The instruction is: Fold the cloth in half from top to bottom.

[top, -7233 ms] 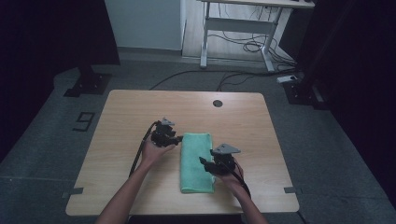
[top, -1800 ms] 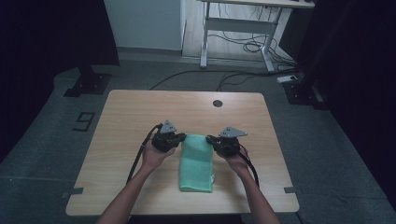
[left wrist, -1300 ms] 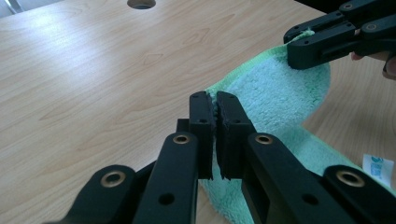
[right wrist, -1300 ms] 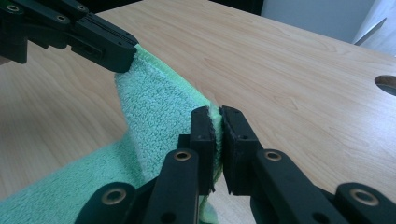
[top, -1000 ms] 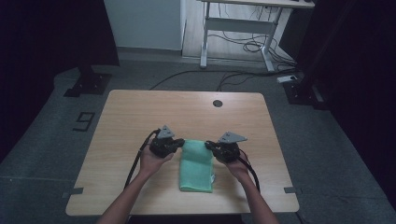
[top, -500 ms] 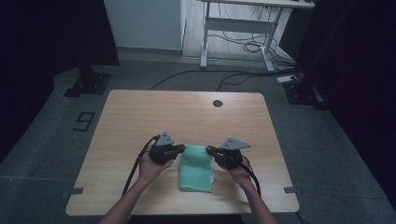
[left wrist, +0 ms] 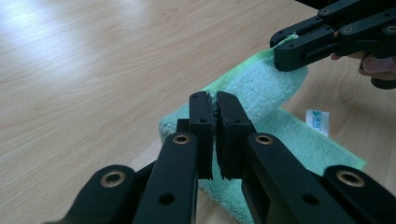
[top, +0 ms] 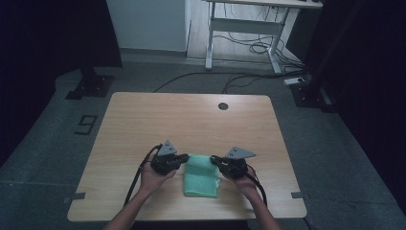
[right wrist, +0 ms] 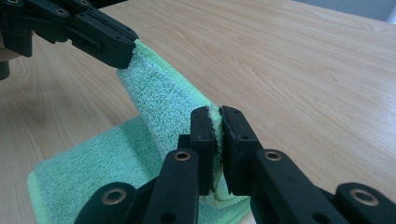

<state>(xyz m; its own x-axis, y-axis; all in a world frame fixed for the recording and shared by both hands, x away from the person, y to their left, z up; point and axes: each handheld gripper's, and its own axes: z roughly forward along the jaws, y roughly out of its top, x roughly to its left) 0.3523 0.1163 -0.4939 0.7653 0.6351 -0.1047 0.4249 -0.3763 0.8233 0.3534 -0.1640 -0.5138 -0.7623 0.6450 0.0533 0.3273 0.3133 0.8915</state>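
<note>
Green towel at lower centre of the high view, long axis up-down the frame. Left gripper and right gripper both clamped on its far edge, lifted, at opposite corners. Near edge directly below in frame, flat on table, equally near both hands.

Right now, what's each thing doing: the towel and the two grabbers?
Green towel: partly folded, far edge lifted off the table, near part lying flat.
Left gripper: shut on the towel's raised edge.
Right gripper: shut on the same raised edge, at its other corner.
</note>
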